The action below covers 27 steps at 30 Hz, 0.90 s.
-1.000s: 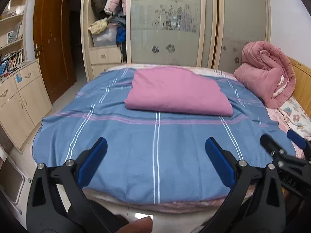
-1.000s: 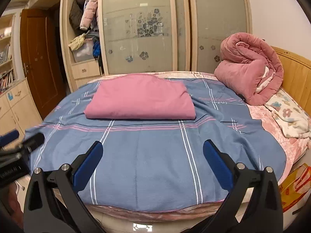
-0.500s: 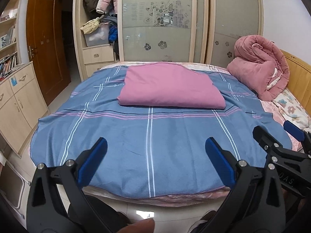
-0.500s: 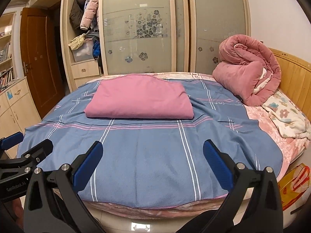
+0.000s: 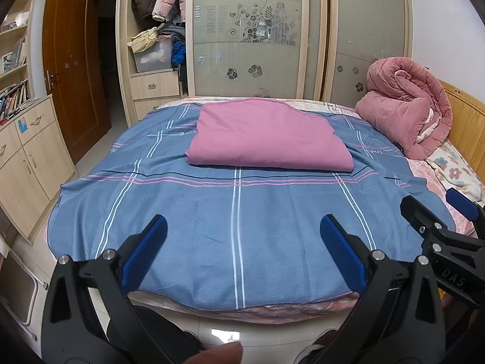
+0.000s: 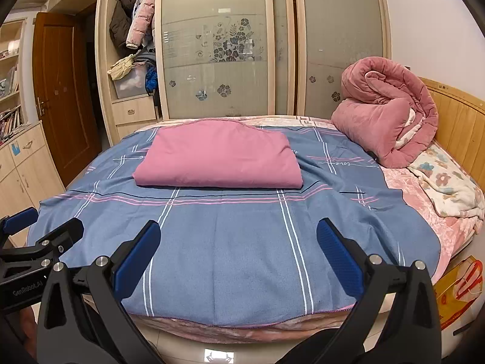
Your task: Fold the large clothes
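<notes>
A folded pink cloth (image 5: 266, 135) (image 6: 219, 157) lies flat at the far middle of the bed, on a blue striped sheet (image 5: 236, 212) (image 6: 242, 236). My left gripper (image 5: 242, 227) hovers open over the near edge of the sheet, nothing between its blue pads. My right gripper (image 6: 239, 233) is open too, held over the same near edge, also with nothing in it. In the left wrist view the right gripper (image 5: 445, 215) shows at the right edge. The left gripper (image 6: 39, 227) appears at the left edge of the right wrist view. Neither touches the pink cloth.
A rolled pink quilt (image 5: 406, 112) (image 6: 388, 118) rests at the far right by the wooden headboard (image 6: 457, 121). A floral blanket (image 6: 445, 188) lies beside it. Wardrobe with sliding doors (image 5: 251, 36) stands behind the bed; cabinets (image 5: 27, 157) and a door (image 5: 72, 66) on the left. An orange bag (image 6: 454, 294) sits on the floor.
Both grippers have drawn back and risen slightly from the bed, and the left view has swung to the left. Both stay open. The pink cloth has not moved.
</notes>
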Each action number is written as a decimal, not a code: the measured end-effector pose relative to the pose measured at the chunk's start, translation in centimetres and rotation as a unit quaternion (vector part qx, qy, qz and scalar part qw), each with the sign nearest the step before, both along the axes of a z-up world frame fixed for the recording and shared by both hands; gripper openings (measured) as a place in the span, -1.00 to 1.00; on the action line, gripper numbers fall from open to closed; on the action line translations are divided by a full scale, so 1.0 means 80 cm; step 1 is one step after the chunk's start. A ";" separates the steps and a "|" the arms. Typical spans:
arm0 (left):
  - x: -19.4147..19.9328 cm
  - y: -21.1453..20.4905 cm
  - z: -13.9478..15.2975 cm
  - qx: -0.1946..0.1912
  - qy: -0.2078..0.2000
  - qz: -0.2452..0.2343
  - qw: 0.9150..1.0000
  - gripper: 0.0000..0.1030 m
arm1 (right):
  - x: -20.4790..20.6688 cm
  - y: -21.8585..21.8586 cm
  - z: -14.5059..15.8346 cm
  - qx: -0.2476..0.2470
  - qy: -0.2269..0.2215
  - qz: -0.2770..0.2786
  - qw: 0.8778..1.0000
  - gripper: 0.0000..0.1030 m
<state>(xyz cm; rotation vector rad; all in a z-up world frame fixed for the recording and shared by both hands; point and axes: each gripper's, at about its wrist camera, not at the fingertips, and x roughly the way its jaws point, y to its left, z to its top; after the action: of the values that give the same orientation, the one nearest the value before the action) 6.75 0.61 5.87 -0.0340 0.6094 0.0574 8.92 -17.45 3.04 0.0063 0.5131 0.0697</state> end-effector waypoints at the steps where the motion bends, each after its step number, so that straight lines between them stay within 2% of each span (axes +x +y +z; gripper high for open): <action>1: 0.000 0.000 0.000 0.001 0.001 0.000 1.000 0.96 | 0.000 0.001 0.000 0.000 0.000 0.001 1.000 0.97; 27: 0.001 0.003 0.003 0.003 0.001 0.000 1.000 0.96 | -0.001 0.002 0.000 0.000 -0.001 -0.001 1.000 0.97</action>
<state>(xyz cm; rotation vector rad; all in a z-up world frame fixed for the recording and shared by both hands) 6.82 0.81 6.12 -0.0286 0.6114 0.0581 8.82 -17.32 3.06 0.0076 0.5119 0.0683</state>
